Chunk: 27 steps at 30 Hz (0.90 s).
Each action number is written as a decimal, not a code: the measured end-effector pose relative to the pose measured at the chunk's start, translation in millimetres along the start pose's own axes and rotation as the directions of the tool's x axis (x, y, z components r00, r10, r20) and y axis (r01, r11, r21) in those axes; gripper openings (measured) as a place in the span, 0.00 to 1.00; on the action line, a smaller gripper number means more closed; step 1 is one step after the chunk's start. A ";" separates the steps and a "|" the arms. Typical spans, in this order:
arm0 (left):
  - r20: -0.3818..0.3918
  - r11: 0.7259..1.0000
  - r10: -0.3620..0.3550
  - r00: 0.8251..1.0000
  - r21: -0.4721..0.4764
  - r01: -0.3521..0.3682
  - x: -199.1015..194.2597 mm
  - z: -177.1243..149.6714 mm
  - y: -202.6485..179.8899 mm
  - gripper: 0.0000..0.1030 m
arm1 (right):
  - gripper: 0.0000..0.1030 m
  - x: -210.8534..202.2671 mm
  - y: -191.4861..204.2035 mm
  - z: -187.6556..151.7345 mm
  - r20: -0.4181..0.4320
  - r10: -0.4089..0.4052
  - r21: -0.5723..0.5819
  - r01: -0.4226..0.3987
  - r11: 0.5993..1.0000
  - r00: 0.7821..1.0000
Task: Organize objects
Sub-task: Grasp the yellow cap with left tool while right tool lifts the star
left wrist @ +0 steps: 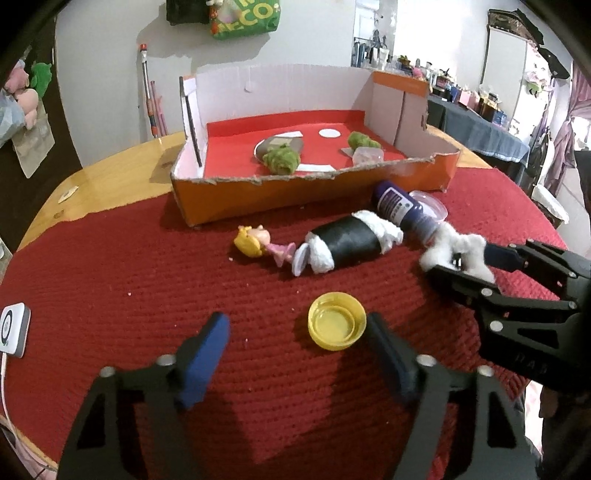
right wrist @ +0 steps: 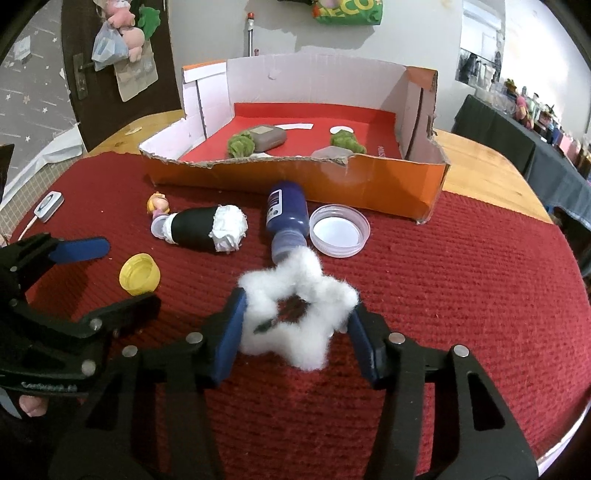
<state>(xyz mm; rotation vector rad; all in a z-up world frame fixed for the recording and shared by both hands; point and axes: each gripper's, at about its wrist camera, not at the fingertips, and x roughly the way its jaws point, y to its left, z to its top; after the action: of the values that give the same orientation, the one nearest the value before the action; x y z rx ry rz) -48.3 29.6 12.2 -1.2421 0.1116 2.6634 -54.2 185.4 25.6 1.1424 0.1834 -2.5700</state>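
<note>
Between right tool [right wrist: 295, 332] pads, white fluffy star [right wrist: 299, 314].

A green bag [left wrist: 243, 18] is seen hanging at the top of the frame. Plush toys [right wrist: 125, 33] are hung on a dark door [right wrist: 85, 74] at upper left. A cluttered dark-clothed table [left wrist: 476, 122] is seen at right.

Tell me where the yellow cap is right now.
The yellow cap lies open side up on the red mat, just ahead of the left hand-held gripper, near its right finger, with the black roll beyond it.
</note>
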 end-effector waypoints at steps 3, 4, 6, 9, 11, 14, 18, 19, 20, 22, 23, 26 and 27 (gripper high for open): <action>0.005 1.000 -0.011 1.000 -0.012 0.011 -1.1 2.0 2.4 0.46 | 0.48 -1.3 0.6 0.2 0.001 0.011 0.003 -0.011 1.000 1.000; 0.007 1.000 -0.015 1.000 -0.023 0.015 -1.8 2.7 4.4 0.34 | 0.47 -2.0 1.3 0.4 0.003 0.017 0.004 -0.017 1.000 1.000; 0.006 0.999 -0.033 0.999 -0.042 0.033 -3.0 3.2 7.8 0.31 | 0.47 -4.3 3.1 0.8 0.006 0.025 0.001 -0.025 1.000 1.000; 0.013 0.997 -0.049 0.999 -0.062 0.049 -5.2 4.8 12.0 0.31 | 0.47 -9.4 5.5 2.8 0.016 0.047 0.002 -0.047 0.999 0.999; 0.016 0.996 -0.052 0.999 -0.065 0.053 -6.9 5.8 13.5 0.31 | 0.47 -13.8 7.0 5.5 0.027 0.059 0.003 -0.060 0.998 0.998; 0.027 0.996 -0.057 0.998 -0.064 0.059 -10.7 8.7 13.8 0.31 | 0.47 -20.0 8.1 9.2 0.044 0.069 0.002 -0.069 0.998 0.997; 0.042 0.996 -0.064 0.997 -0.055 0.067 -16.6 12.0 11.9 0.31 | 0.47 -25.1 8.5 12.6 0.057 0.081 0.004 -0.082 0.997 0.995; 0.045 0.996 -0.065 0.997 -0.053 0.067 -17.2 12.4 11.1 0.31 | 0.47 -25.9 8.7 13.0 0.059 0.082 0.003 -0.083 0.997 0.995; 0.048 0.996 -0.065 0.997 -0.052 0.067 -18.0 13.1 10.3 0.31 | 0.47 -26.3 9.3 13.3 0.059 0.084 0.001 -0.084 0.996 0.995; 0.048 0.996 -0.065 0.997 -0.050 0.067 -17.5 13.7 9.5 0.31 | 0.47 -25.7 10.2 12.8 0.058 0.086 0.000 -0.087 0.996 0.995; 0.047 0.996 -0.065 0.997 -0.051 0.067 -17.2 13.6 9.4 0.31 | 0.47 -24.9 10.1 12.7 0.054 0.089 0.001 -0.089 0.996 0.995; 0.046 0.996 -0.064 0.997 -0.052 0.066 -18.3 14.3 8.8 0.31 | 0.47 -23.2 9.8 11.7 0.049 0.097 0.006 -0.097 0.995 0.994; 0.047 0.996 -0.064 0.997 -0.052 0.067 -18.6 14.7 8.6 0.31 | 0.47 -23.1 9.9 11.6 0.049 0.099 0.007 -0.100 0.995 0.994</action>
<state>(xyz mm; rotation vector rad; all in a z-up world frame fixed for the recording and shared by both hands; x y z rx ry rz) -49.5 20.7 35.8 -1.1789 -0.0066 2.6521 -44.4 178.8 50.6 1.0634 0.1006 -2.5103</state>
